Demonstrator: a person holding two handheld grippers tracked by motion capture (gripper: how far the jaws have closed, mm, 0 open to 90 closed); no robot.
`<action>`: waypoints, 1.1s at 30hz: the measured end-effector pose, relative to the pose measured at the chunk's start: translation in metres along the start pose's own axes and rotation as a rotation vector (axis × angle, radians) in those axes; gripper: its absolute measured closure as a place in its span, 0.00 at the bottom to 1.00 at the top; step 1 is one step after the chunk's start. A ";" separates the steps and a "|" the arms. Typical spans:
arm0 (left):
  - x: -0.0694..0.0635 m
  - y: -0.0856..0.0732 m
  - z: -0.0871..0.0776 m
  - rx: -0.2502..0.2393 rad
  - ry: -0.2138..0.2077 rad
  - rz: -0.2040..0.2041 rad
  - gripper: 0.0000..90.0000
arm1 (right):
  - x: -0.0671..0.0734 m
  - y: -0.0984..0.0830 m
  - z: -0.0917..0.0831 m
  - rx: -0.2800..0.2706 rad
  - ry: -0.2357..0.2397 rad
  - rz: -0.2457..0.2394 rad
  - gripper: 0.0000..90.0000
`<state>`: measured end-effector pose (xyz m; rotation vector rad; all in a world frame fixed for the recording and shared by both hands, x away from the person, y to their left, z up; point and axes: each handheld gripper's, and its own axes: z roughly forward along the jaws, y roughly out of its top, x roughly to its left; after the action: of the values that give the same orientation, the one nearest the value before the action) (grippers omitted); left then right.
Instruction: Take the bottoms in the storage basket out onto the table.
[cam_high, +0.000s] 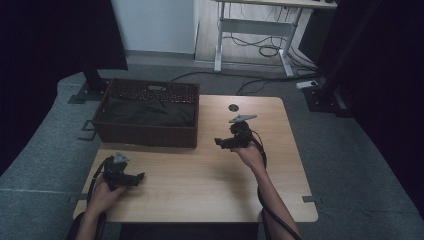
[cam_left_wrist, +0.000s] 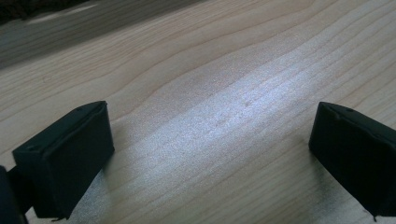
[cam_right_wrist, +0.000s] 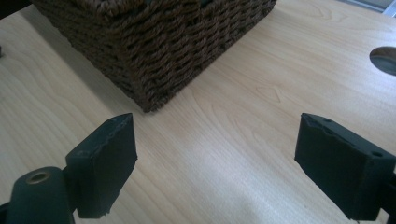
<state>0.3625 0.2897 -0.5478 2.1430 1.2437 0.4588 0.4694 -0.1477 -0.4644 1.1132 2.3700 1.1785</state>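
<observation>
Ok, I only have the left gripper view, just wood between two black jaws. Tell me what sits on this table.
Observer: A brown woven basket stands at the table's far left corner.
Operator: Tell me what's inside it.
Observer: Dark cloth lies in it; I cannot tell what kind.
Operator: Report the right hand-held gripper.
Observer: The right hand-held gripper is above mid-table, jaws open and empty, pointing at the basket's near right corner.
Operator: And the left one's place.
Observer: The left hand-held gripper is low by the near left edge.
</observation>
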 end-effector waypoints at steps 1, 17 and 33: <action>0.000 0.000 0.000 0.000 0.000 0.000 0.00 | 0.001 0.002 0.001 0.001 -0.003 0.000 0.14; 0.000 0.000 0.000 0.000 0.000 0.000 0.00 | 0.009 0.030 0.013 0.000 -0.016 -0.025 0.15; 0.000 0.000 0.000 0.000 0.000 0.000 0.00 | 0.018 0.050 0.028 -0.007 -0.017 -0.028 0.15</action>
<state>0.3625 0.2897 -0.5478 2.1432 1.2433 0.4589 0.4983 -0.1001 -0.4423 1.0805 2.3595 1.1629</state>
